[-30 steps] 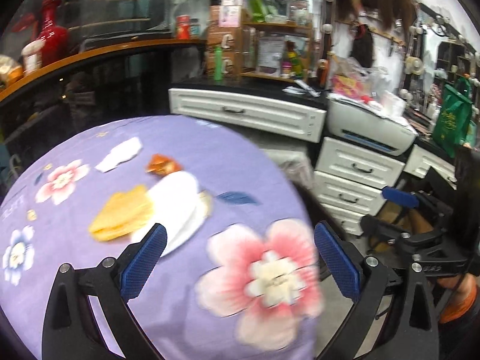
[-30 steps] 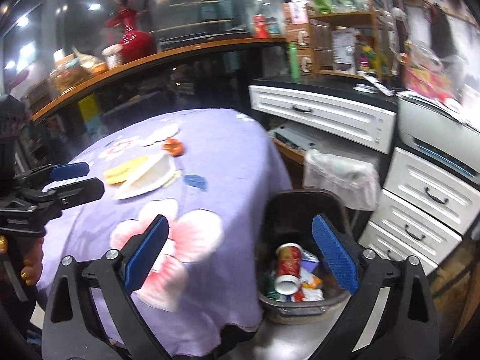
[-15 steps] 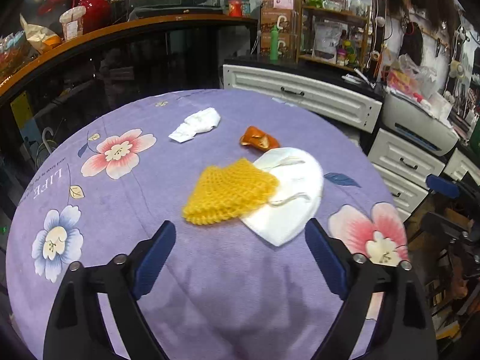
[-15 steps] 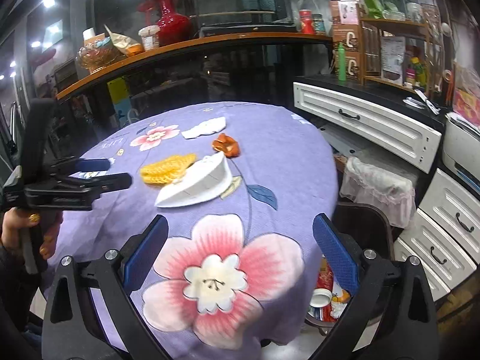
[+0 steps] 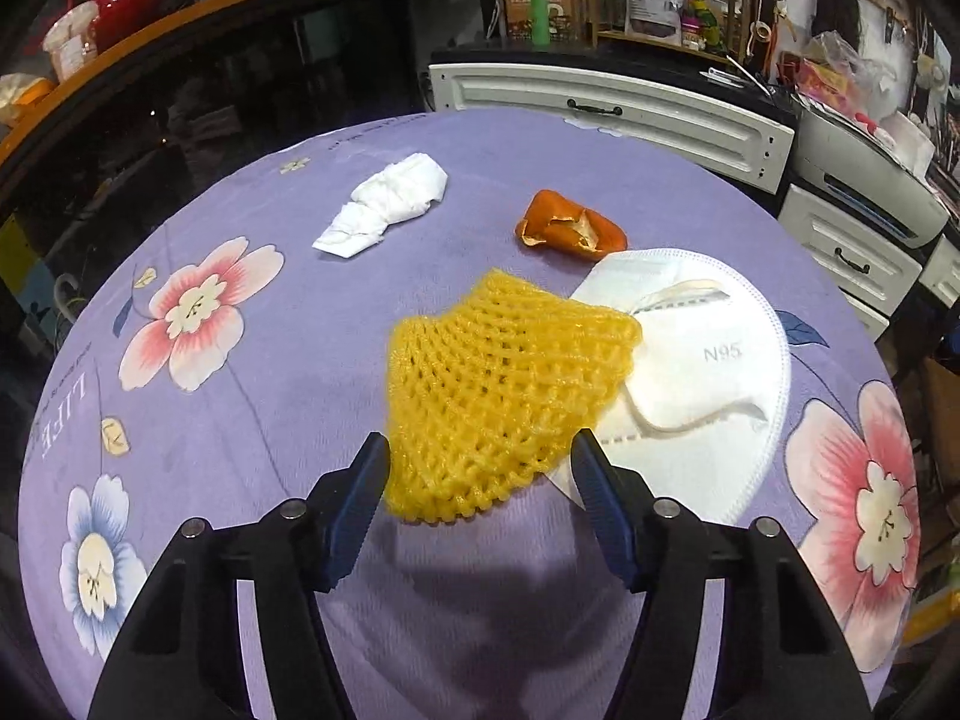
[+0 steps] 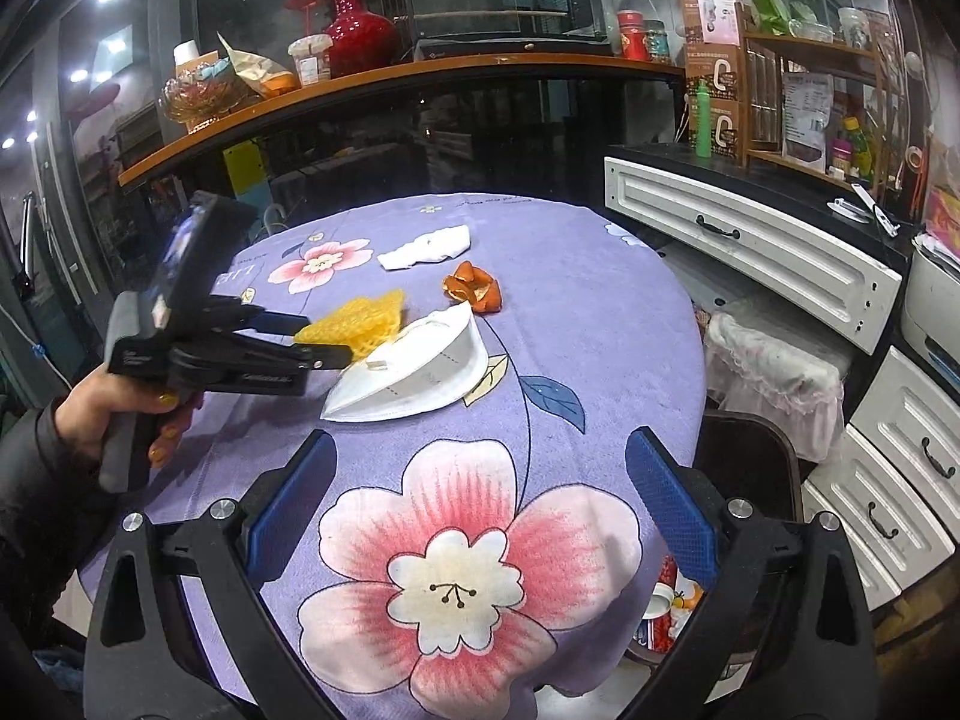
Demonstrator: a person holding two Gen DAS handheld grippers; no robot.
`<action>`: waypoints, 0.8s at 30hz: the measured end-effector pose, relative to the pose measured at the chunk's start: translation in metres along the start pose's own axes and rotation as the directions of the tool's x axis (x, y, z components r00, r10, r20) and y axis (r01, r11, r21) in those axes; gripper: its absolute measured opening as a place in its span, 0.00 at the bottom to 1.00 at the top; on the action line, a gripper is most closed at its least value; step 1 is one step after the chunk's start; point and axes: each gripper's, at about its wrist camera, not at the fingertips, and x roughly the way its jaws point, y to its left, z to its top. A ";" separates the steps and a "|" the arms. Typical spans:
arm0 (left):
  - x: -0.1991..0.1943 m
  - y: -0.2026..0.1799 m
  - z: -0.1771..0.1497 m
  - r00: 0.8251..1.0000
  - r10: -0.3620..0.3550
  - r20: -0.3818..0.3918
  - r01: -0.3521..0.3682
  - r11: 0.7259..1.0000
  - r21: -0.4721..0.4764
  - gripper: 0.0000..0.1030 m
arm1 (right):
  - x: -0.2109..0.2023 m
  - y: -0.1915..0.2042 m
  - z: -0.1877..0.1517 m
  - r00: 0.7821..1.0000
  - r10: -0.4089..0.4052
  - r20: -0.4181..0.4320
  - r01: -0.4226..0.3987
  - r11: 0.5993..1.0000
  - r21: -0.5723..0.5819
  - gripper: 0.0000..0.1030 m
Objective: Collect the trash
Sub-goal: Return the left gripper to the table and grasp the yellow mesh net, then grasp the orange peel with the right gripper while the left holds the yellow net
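On the round table's purple flowered cloth (image 5: 240, 420) lie a yellow foam net (image 5: 504, 396), a white N95 mask (image 5: 708, 372) partly under it, an orange peel (image 5: 570, 228) and a crumpled white tissue (image 5: 390, 198). My left gripper (image 5: 480, 450) straddles the near edge of the net. Its jaws are closing, and the pads are not clearly pressing on the net. The right wrist view shows that left gripper (image 6: 324, 339), held by a hand, at the yellow net (image 6: 360, 324) beside the mask (image 6: 420, 372). My right gripper (image 6: 480, 444) stands open above a printed flower, holding nothing.
A dark trash bin (image 6: 750, 468) with trash inside stands on the floor at the table's right edge, and a white-lined basket (image 6: 774, 372) sits behind it. White drawers (image 6: 750, 246) run along the right. A wooden counter (image 6: 390, 78) with a red vase rises behind the table.
My left gripper has moved in and down over the table to the yellow net, and its jaws have narrowed. The right gripper has swung from the bin toward the table and stayed open.
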 end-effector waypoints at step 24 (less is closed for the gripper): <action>-0.032 0.059 0.001 0.975 -0.006 0.224 0.077 0.948 -0.309 0.19 | 0.168 0.014 0.106 0.974 0.029 -0.226 -0.043 0.998 -0.055 0.93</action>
